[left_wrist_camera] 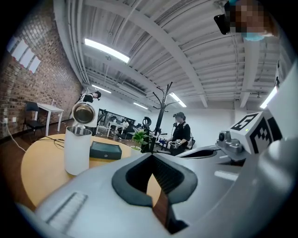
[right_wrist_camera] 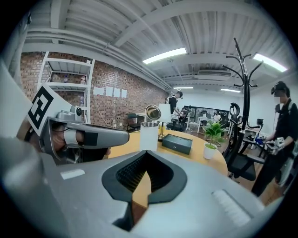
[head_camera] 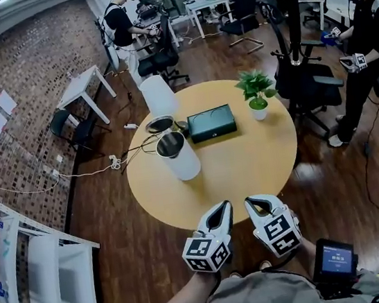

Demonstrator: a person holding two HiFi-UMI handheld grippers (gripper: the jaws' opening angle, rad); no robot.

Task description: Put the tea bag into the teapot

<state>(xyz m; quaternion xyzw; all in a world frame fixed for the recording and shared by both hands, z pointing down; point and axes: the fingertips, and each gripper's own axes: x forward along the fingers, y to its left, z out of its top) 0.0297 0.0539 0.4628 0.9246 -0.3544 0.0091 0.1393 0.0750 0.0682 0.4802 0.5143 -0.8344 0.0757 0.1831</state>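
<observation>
Left gripper (head_camera: 223,207) and right gripper (head_camera: 250,202): two units, both clenched tip to tip with nothing between the jaws. They sit side by side at the near edge of the table (head_camera: 248,167), well apart from the box (head_camera: 211,123) on its near side. Shells are pale grey plastic, pads (left_wrist_camera: 166,173) are black and ribbed, and each has one marker cube.

Teapot (head_camera: 180,157): one, just beside the box, near-left of it in the head view. It's upright with its long axis vertical and its mouth up. The body is a plain white matte cylinder with a steel rim and liner. Lid (left_wrist_camera: 84,113) is hinged open and tilted back, with its shiny round inner face turned toward the grippers.

Box: one, dark green, flat and rectangular, with a lighter border on top, lying flat near the table centre.

Plant (head_camera: 255,89): one, with green leaves in a small white pot, far-right of the box.

Cables (head_camera: 140,147): thin and black, left of the box, running off the table edge.

Table: one, round, with a smooth light wood top.
</observation>
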